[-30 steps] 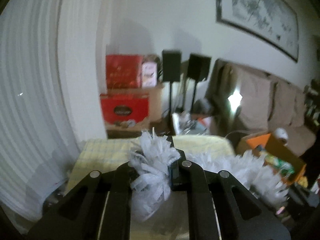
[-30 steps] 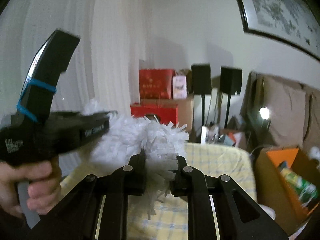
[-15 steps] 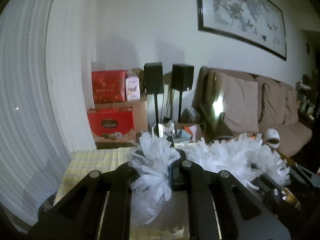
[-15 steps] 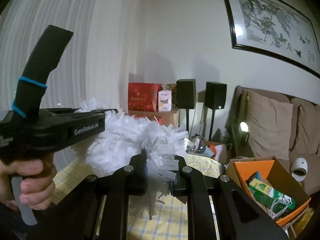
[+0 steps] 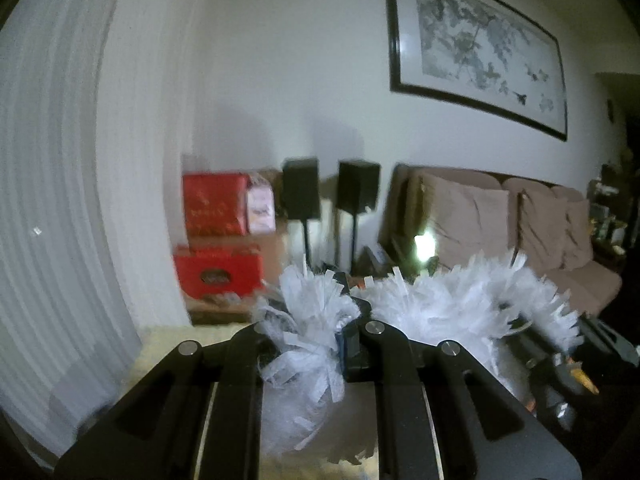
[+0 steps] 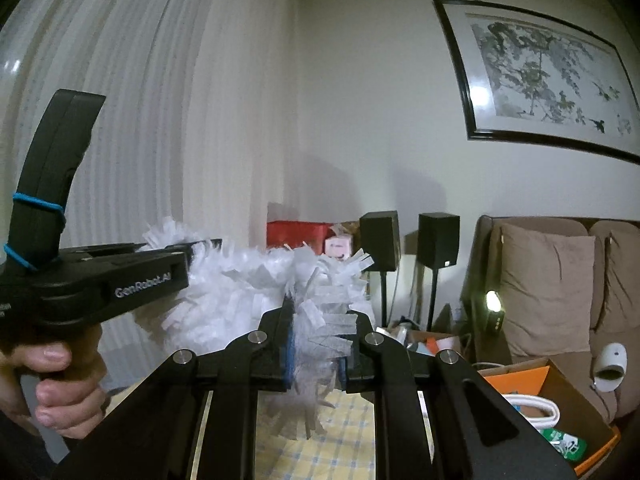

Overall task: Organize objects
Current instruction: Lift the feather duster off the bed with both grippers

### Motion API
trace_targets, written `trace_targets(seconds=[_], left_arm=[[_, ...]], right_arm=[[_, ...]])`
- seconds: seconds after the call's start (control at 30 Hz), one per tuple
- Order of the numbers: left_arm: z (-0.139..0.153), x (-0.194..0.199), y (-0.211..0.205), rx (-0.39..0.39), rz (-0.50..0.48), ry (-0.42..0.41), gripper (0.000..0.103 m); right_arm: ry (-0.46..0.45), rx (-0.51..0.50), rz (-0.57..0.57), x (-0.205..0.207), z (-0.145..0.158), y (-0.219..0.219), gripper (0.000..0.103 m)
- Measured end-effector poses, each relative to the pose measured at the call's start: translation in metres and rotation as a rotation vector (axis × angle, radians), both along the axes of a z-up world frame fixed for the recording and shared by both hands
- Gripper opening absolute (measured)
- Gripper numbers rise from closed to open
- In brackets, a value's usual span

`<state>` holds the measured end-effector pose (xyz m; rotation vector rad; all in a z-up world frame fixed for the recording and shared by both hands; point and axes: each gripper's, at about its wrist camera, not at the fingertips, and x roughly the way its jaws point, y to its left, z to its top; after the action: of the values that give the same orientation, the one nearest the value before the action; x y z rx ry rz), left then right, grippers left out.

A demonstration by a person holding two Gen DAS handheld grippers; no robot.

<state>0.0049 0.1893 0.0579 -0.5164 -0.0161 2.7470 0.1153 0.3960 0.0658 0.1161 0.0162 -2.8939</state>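
Observation:
A white fringed paper garland (image 5: 452, 304) hangs stretched between my two grippers, above a table with a yellow checked cloth (image 6: 320, 452). In the left wrist view my left gripper (image 5: 316, 320) is shut on one tufted end, and the rest runs off to the right. In the right wrist view my right gripper (image 6: 318, 320) is shut on the other part of the garland (image 6: 224, 296), with strips drooping below the jaws. The left gripper (image 6: 200, 246) shows there at the left, held by a hand (image 6: 52, 380), level with the right one.
A white curtain (image 6: 120, 120) fills the left. Red boxes (image 5: 214, 208) and two black speakers (image 6: 380, 240) stand by the far wall. A brown sofa (image 6: 552, 288) is on the right. Below it sits an orange box (image 6: 516, 376) with several items in it.
Both grippers have risen with the garland still held. Both views have tipped upward, showing less of the checked cloth and more of the wall and the framed picture.

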Motion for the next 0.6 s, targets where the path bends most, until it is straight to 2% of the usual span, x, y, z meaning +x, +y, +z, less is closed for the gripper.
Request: trace_targets(seconds=[0.07,0.17,0.33,0.5,0.6], left_arm=[[-0.002,-0.008,-0.002,0.039,-0.016,-0.048,0.012],[-0.005,-0.013,-0.003,0.048,-0.009,-0.068,0.012],[-0.008,-0.015,0.003,0.041,0.018,-0.059,0.012],[-0.013,-0.016,0.009,0.047,0.012,-0.061,0.012],[-0.014,-0.014,0.016,0.025,0.006,-0.045,0.012]], right_arm=[[0.018,0.007,-0.008,0.003,0.003,0.004,0.014],[0.010,-0.015,0.015,0.003,0.008,0.013,0.013],[-0.002,0.005,0.016,0.000,0.009,0.014,0.013],[0.009,0.056,-0.018,-0.007,0.007,0.014,0.013],[0.012,0.054,-0.022,-0.006,0.008,0.018,0.013]])
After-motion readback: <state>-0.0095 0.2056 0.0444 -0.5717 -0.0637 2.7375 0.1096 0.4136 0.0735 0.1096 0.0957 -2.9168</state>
